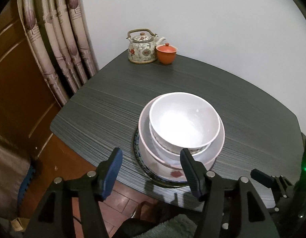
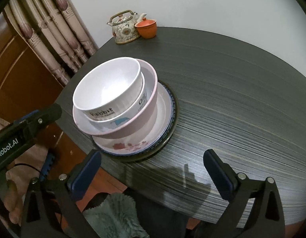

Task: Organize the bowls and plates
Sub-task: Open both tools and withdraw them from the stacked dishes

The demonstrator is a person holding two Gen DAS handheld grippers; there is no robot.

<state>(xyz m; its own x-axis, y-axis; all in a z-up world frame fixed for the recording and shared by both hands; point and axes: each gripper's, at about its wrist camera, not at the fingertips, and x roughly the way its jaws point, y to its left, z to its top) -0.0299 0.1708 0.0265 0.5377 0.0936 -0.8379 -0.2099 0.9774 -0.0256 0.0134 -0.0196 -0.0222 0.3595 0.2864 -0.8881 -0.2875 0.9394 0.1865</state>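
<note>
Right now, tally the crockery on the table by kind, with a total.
Bowls: 3, nested: top white bowl, printed bowl under it, pink-rimmed bowl lowest.
Plates: 2 visible, floral plate on a dark plate.
Teapots: 1.
Lidded cups: 1, orange.
Total: 7.

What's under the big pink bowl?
A flowered plate sits under the pink bowl, on a blue-rimmed plate. The plates' middles are covered.

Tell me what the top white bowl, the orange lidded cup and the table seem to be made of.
Top white bowl: likely glazed ceramic or melamine; smooth, glossy, printed lettering.
Orange lidded cup: probably unglazed clay; matte, even terracotta colour.
Table: seemingly laminate or veneer; dark, flat, fine streaked grain, dull sheen.
</note>
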